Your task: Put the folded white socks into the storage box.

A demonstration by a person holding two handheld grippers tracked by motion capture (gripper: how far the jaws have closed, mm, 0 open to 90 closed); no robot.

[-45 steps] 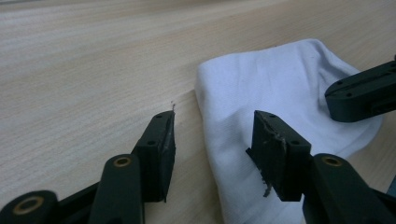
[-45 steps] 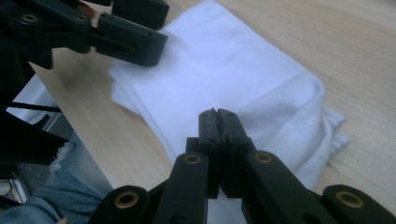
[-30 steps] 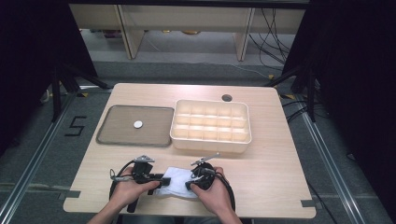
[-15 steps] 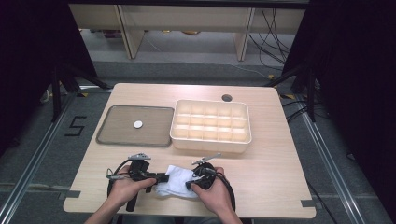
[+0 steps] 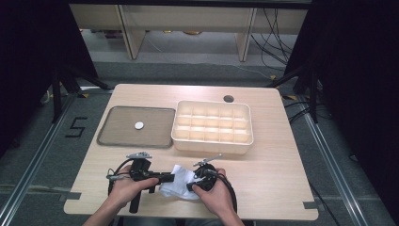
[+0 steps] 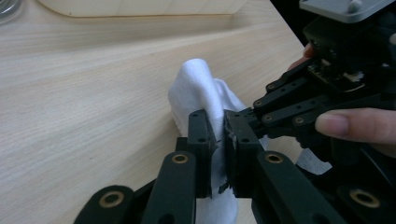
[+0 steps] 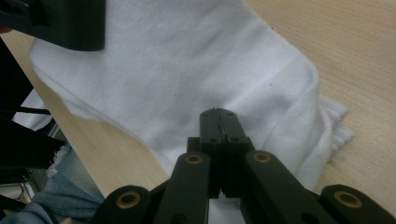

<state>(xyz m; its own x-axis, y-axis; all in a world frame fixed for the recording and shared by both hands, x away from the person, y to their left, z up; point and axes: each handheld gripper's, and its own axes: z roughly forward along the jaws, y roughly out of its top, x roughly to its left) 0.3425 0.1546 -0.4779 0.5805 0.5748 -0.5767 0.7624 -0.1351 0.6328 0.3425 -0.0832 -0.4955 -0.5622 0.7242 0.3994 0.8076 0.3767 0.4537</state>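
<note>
Both claws are now gripping the white cloth point(image 5: 181, 183) at the near edge of the worktop point(image 5: 277, 188).

The left claw point(image 6: 217, 135) has just been closing, and a raised fold of the cloth is now pinched between its jaws where half a second ago they stood apart beside it. The right claw point(image 7: 218, 122) is holding its jaws pressed together on the cloth's other side. With two grips on it, the cloth looks ready to be lifted or folded; the compartment box point(image 5: 212, 127) and the tray point(image 5: 136, 127) are lying well beyond.
</note>
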